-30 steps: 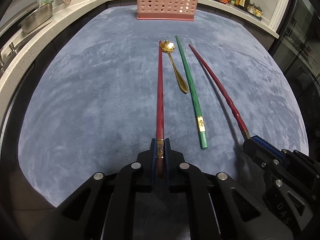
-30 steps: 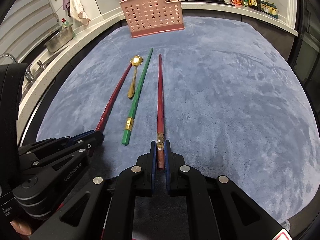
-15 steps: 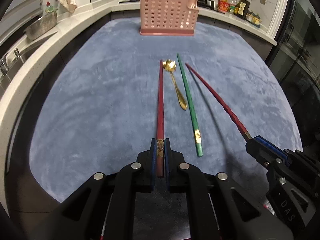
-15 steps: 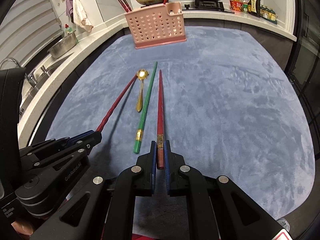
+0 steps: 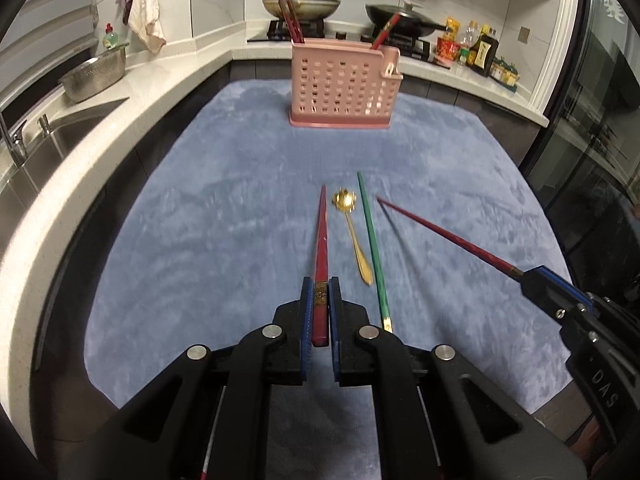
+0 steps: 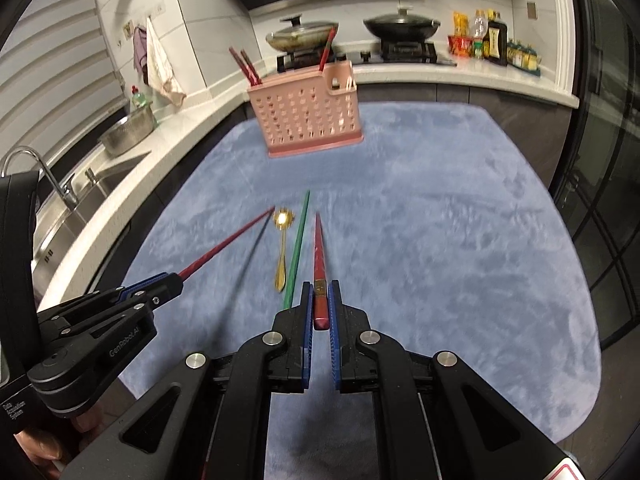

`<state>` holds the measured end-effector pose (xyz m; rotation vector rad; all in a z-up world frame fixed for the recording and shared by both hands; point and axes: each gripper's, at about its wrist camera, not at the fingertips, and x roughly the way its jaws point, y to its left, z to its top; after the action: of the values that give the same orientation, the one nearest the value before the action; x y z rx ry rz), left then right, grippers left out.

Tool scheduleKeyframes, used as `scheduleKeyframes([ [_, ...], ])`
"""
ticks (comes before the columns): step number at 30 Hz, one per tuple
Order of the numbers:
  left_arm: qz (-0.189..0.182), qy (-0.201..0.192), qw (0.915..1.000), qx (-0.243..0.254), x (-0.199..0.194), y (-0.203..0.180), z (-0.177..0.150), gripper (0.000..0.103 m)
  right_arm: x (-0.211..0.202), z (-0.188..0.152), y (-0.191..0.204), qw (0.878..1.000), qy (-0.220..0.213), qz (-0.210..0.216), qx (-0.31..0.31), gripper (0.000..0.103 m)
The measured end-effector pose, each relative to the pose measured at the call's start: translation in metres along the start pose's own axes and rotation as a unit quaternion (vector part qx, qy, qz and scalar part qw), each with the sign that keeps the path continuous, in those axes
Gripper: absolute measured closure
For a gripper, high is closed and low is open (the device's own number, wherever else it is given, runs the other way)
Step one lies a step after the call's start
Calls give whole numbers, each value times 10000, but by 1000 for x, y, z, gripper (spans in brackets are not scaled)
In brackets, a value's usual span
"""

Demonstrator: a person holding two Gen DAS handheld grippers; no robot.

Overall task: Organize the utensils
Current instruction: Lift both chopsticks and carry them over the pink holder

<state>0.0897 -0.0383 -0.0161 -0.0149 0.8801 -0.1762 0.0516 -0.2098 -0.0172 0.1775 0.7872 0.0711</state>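
Both grippers have come up off the blue mat [image 5: 200, 240] since a second ago, each carrying a red chopstick. The left gripper [image 5: 320, 292] is clamped on the butt of one red chopstick [image 5: 321, 240], which points ahead with its tip raised clear of the mat. The right gripper [image 6: 320, 296] pinches the other red chopstick [image 6: 319, 256] the same way. The green chopstick [image 5: 374, 248] and the gold spoon [image 5: 354, 236] lie on the mat between the two grippers, where they were. The pink utensil basket [image 5: 344, 80] on the counter, well ahead of both grippers, now shows its rim and the red chopsticks standing inside.
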Motion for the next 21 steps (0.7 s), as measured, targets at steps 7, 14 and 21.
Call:
scheduleKeyframes([
  [7, 25, -326, 9994, -63, -17, 9, 26, 96, -15, 27, -6, 9994, -324, -45, 67, 96],
  [14, 68, -713, 9974, -74, -30, 14, 60, 96, -25, 61, -13, 9978, -652, 9, 114, 96],
  [21, 91, -888, 9959, -121, -31, 19, 92, 96, -29, 99, -14, 9952, -966, 94, 106, 96],
])
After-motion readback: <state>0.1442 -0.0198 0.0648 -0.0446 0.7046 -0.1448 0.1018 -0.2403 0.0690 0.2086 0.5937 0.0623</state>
